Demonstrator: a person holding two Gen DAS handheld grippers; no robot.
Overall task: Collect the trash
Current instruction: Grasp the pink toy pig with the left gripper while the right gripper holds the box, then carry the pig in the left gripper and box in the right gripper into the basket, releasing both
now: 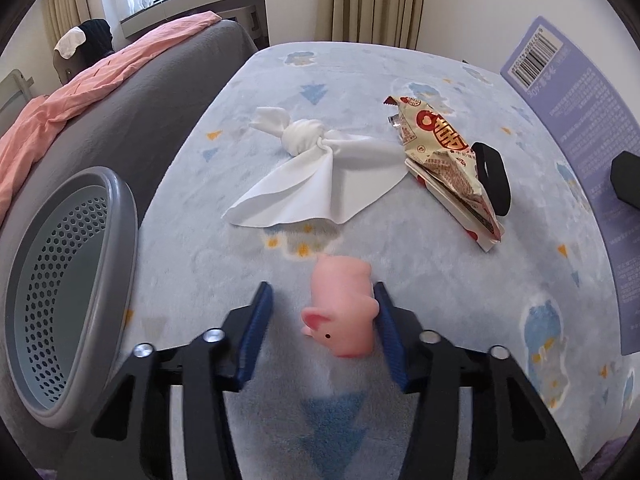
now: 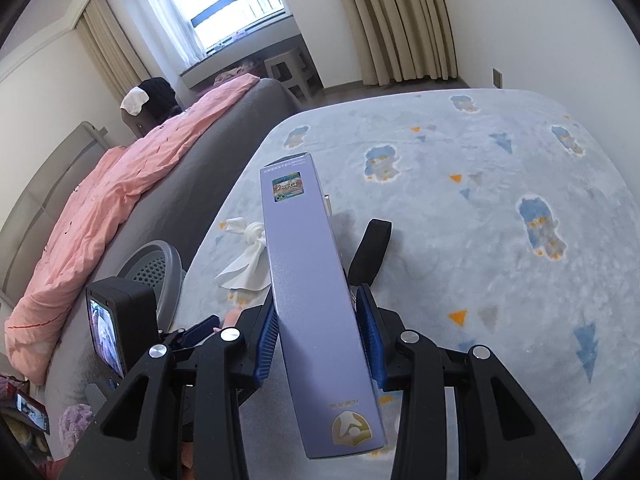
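- Left hand-held gripper (image 1: 324, 320): jaws part open around a pink pig toy (image 1: 340, 312). The right pad touches the pig's flank; the left pad stands clear, with a gap showing. No grip yet, so I read the jaws as open.
- Pig toy lies on its side on the blue patterned blanket (image 1: 440, 320) that covers the surface, snout toward the camera, just in front of the white cloth.
- Right hand-held gripper (image 2: 316, 328): clamped on a long lilac box (image 2: 316, 280), both blue pads pressed on its narrow sides. The box is lifted, its far end tilted out over the blanket.
- Step in hand, by judgement: the left side is mid-pickup of the pig, while the right carries the box, which awaits disposal.
- Other loose items: knotted white cloth (image 1: 304, 168), mid-blanket; red-and-white snack wrapper (image 1: 448, 160) beyond it to the right, touching a black loop-shaped object (image 1: 494, 176).
- Grey perforated basket (image 1: 60, 300) sits at the blanket's left edge, near the left gripper; a likely trash receptacle.
- Next move calls for: closing the left pad onto the pig squarely. The toy looks soft and rounded, so an off-centre squeeze may squirt it out. Then lift and swing left over the basket rim.
- The box is long; it needs to go in end first.
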